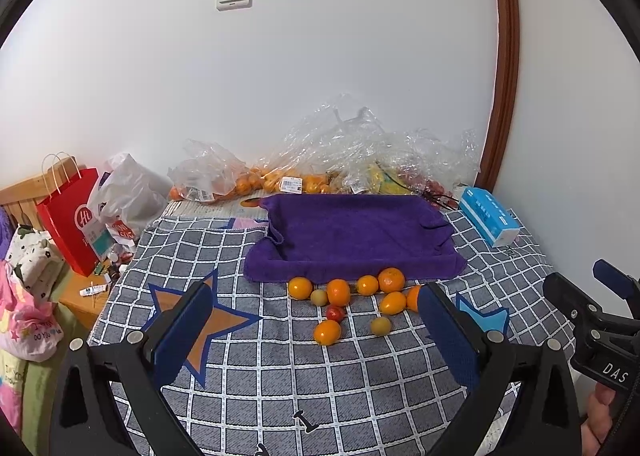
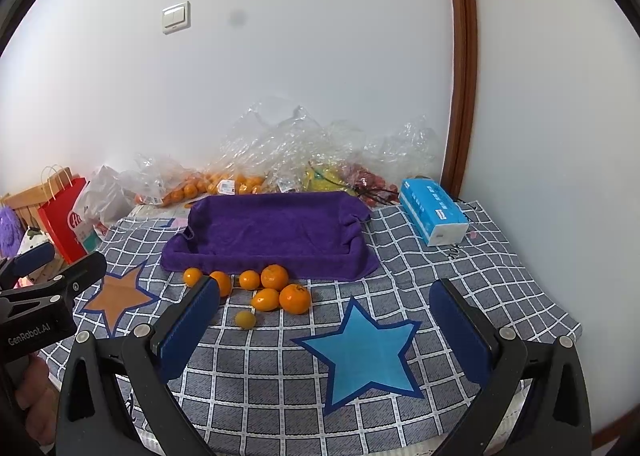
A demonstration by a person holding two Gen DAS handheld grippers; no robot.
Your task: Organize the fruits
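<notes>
**Nothing sorted yet**

The loose fruit (image 1: 352, 302) — oranges, two pale small ones, one red — lies scattered on the checked cloth (image 1: 280, 396), just in front of the purple towel (image 1: 352, 236), which holds nothing. My left gripper (image 1: 316, 340) and right gripper (image 2: 324, 330) hover short of it, jaws spread wide, holding nothing — all the sorting remains.
</notes>
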